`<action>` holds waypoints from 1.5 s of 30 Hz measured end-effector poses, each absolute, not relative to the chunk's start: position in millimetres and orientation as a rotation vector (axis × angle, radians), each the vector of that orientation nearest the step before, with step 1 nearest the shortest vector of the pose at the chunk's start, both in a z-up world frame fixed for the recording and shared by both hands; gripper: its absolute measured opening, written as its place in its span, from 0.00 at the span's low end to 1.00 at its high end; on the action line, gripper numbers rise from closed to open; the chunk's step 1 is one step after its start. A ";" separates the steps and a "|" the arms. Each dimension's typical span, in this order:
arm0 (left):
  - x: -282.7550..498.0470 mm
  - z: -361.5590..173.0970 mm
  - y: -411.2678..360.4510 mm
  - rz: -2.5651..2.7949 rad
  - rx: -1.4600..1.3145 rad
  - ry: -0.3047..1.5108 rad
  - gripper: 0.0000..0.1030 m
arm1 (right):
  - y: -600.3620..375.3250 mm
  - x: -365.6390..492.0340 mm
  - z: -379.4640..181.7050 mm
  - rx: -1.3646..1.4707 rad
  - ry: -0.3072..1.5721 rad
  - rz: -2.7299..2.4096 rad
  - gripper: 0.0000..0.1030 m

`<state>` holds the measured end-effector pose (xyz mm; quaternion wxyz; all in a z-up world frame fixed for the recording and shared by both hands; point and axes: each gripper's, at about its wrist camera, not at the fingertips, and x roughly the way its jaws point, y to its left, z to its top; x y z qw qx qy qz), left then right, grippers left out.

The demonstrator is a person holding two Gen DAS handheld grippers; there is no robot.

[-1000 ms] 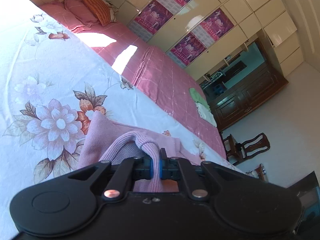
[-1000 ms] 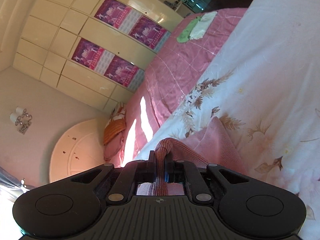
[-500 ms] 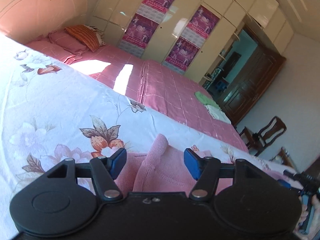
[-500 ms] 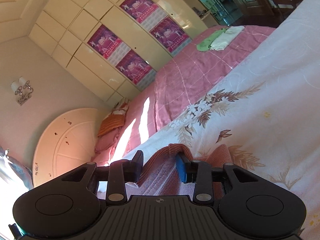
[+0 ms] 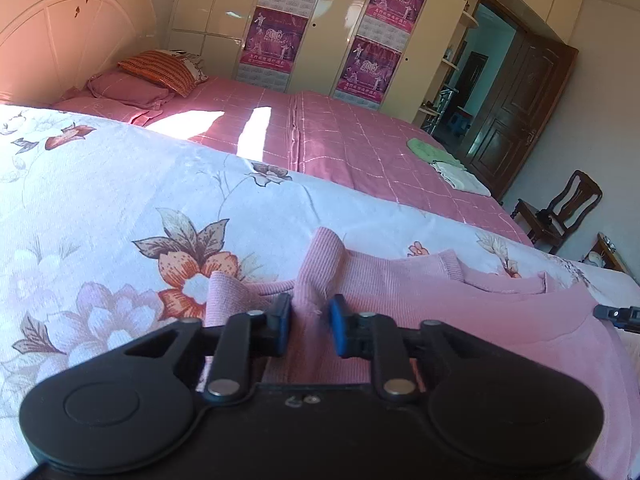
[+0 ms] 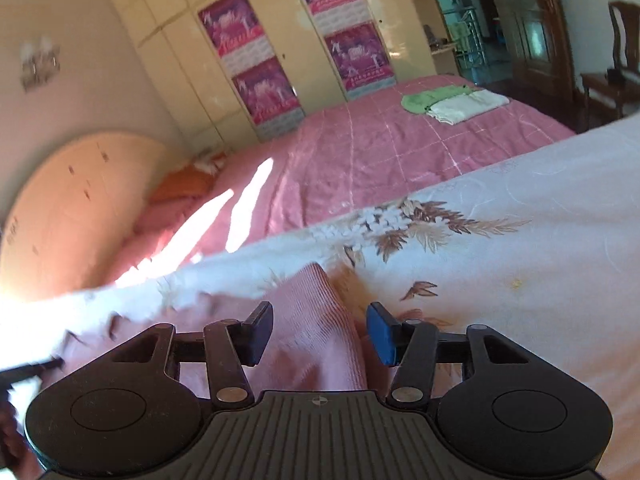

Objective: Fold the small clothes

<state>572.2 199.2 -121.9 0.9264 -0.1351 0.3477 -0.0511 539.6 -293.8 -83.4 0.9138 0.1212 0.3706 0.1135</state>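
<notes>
A small pink knit garment [image 5: 440,304] lies on the white flowered sheet [image 5: 100,200]. In the left wrist view a raised fold of it stands between the blue pads of my left gripper [image 5: 309,330], whose jaws are narrowly open around it. In the right wrist view a ridge of the same pink garment [image 6: 316,320] lies between the wide-open jaws of my right gripper [image 6: 320,332], which does not grip it. The tip of the right gripper shows at the right edge of the left wrist view [image 5: 618,314].
A pink checked bedspread [image 5: 360,140] covers the far half of the bed, with folded green and white cloths [image 5: 448,164] on it and pillows [image 5: 156,76] at the headboard. Cream wardrobes with posters [image 5: 280,28], a dark door and a wooden chair [image 5: 560,212] stand beyond.
Both grippers were shut on folds of the pink garment one second ago; both have opened and let it down onto the sheet. Both views have levelled out.
</notes>
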 end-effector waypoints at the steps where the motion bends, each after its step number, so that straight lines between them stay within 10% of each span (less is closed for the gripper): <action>1: 570.7 -119.9 198.3 -0.098 -0.264 0.705 0.09 | -287.3 537.4 -87.5 0.203 0.760 0.232 0.49; 3: 564.1 -111.0 196.1 -0.100 -0.241 0.651 0.06 | -281.8 528.0 -94.7 0.142 0.752 0.249 0.07; 13: 567.8 -118.2 193.2 -0.043 -0.214 0.675 0.21 | -276.4 521.8 -113.2 0.102 0.734 0.151 0.09; 18: 540.1 -86.4 185.5 -0.012 -0.220 0.608 0.58 | -282.0 489.0 -86.7 0.147 0.618 0.121 0.55; 27: 499.7 -108.5 32.8 -0.394 -0.101 0.631 0.61 | -157.4 453.2 -90.0 -0.047 0.651 0.478 0.41; 45: 451.8 -116.1 22.0 -0.333 0.004 0.643 0.62 | -154.5 385.1 -101.5 -0.115 0.649 0.404 0.41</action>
